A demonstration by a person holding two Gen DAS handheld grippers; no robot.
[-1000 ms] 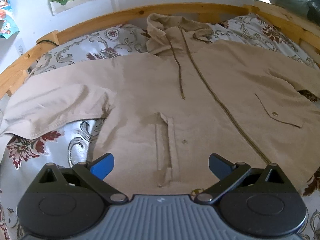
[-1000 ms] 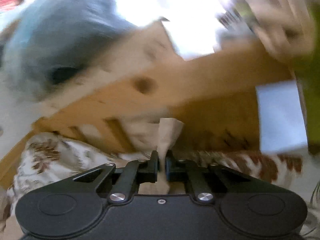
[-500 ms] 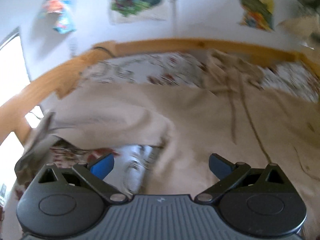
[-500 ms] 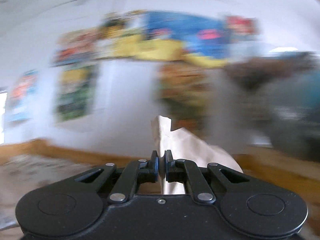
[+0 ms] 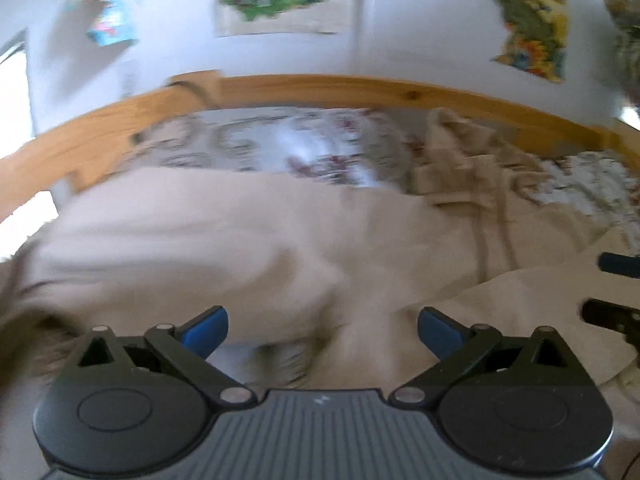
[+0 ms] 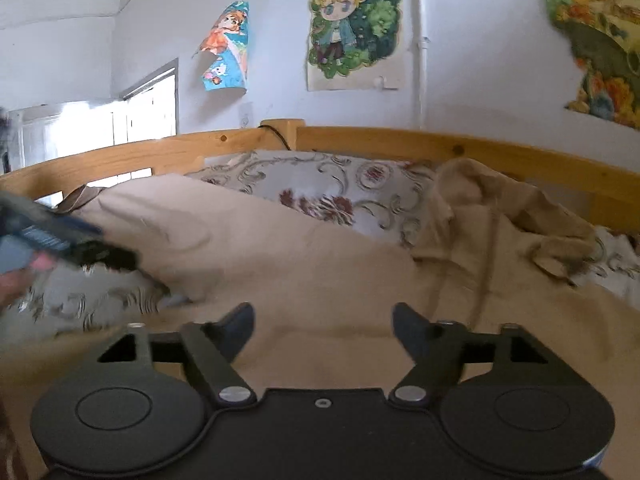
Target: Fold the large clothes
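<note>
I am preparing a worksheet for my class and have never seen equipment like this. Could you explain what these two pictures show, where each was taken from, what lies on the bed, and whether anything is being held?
There is no robot here. A person holds a pair of hand-operated tongs in each hand, and a wide-angle camera on each looks forward along its two fingers.

One picture comes from the left tongs, whose fingers have blue pads. The other comes from the right tongs, whose fingers are all black.

On the bed lies a large beige hooded jacket, spread over a floral bedcover inside a wooden bed frame. Cartoon posters hang on the wall behind.

Nothing is held. The left tongs stand open and empty above the cloth. The right tongs are opening, with nothing between their fingers.
</note>
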